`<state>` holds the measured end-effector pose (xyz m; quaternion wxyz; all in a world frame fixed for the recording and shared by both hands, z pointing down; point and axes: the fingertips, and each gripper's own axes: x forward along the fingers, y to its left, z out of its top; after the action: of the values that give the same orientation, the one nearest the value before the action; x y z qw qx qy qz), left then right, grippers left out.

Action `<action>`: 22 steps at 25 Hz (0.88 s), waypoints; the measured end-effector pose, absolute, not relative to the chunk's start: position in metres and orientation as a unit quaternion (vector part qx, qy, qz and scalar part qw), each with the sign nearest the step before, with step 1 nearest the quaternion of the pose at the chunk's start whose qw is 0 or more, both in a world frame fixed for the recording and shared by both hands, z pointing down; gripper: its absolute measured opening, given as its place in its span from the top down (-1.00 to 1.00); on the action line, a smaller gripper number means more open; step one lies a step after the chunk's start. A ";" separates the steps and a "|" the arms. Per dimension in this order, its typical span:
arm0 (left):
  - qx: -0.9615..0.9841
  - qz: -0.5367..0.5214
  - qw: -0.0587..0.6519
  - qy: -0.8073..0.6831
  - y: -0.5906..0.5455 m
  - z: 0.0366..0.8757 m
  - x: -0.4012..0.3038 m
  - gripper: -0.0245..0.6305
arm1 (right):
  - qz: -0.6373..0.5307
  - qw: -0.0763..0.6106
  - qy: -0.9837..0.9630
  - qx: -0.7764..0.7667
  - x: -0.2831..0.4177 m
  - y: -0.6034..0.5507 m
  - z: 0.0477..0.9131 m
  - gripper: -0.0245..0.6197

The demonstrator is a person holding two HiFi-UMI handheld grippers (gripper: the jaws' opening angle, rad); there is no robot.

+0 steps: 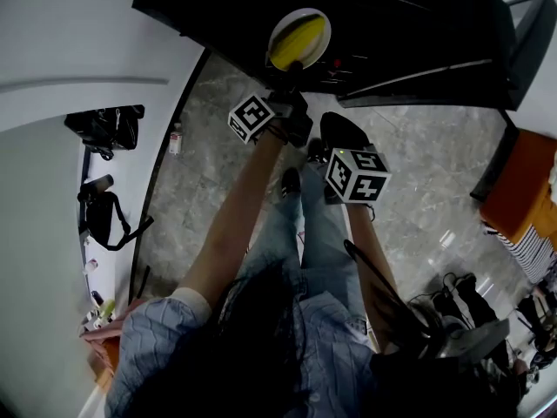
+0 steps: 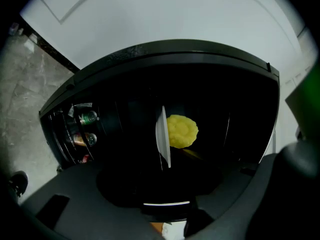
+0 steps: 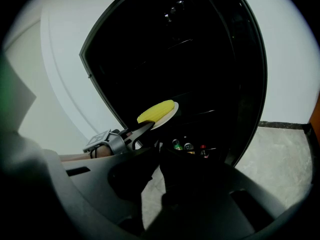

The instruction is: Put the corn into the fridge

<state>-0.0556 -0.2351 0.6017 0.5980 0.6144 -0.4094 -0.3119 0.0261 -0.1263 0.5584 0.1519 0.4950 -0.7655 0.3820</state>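
Left gripper view looks into the open fridge (image 2: 150,59), where the corn (image 2: 181,131) lies on a white plate (image 2: 162,139) that seems set down in the dark interior. The left tool (image 3: 144,129) is spread wide and grips nothing, though its tips sit just at the plate's rim. The right tool (image 3: 160,159) looks clenched and empty, well back. A careless pull away could snag that rim, dragging or tipping the plate so the corn rolls out.
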 end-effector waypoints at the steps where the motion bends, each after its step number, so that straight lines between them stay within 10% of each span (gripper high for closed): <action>1: 0.612 -0.319 0.597 -0.408 -0.233 0.600 -0.059 0.27 | 0.383 0.152 -0.765 0.496 0.027 -0.126 0.559 0.81; 6: 0.620 -0.329 0.587 -0.404 -0.224 0.594 -0.070 0.34 | 0.392 0.147 -0.760 0.498 0.030 -0.123 0.561 0.81; 11: 0.617 -0.349 0.590 -0.386 -0.223 0.588 -0.076 0.84 | 0.394 0.147 -0.759 0.497 0.028 -0.119 0.563 0.81; 22: 0.601 -0.340 0.608 -0.392 -0.244 0.594 -0.073 0.86 | 0.400 0.151 -0.753 0.501 0.032 -0.118 0.569 0.81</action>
<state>-0.0734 -0.2444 0.5941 0.6080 0.6007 -0.3922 -0.3400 0.0316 -0.1180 0.5690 0.1515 0.5005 -0.7529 0.3996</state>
